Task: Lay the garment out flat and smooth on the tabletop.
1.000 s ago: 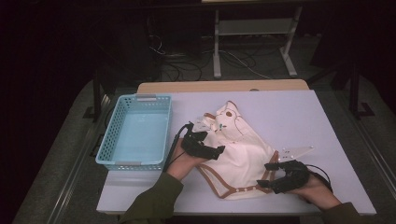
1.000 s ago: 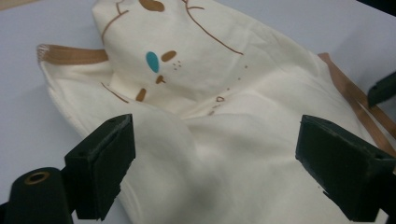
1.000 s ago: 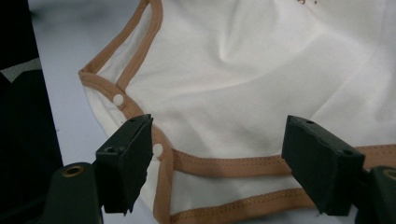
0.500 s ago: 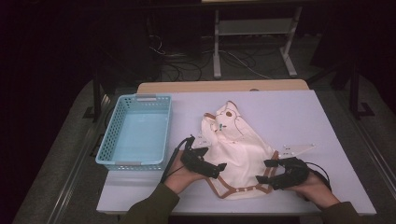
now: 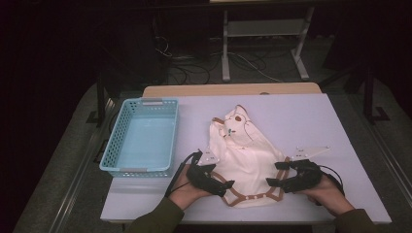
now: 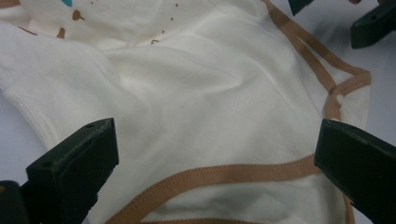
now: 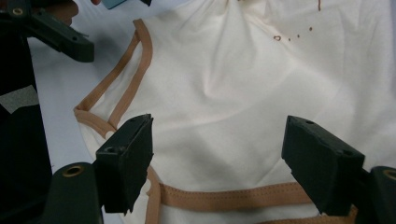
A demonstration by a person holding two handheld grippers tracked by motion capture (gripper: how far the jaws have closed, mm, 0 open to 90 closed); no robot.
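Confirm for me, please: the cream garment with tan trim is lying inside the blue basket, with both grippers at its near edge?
Not quite: the high view shows the cream garment spread on the table, right of the blue basket. The left gripper and right gripper are at its near edge.

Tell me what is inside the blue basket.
Nothing can be seen in the blue basket: its pale floor shows bare. The cream garment lies outside it on the table. The near wall hides a thin strip of floor.

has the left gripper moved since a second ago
Yes. In the high view the left gripper has come toward the table's near edge, away from the blue basket, to the garment's tan-trimmed hem; its jaws have just been opening.
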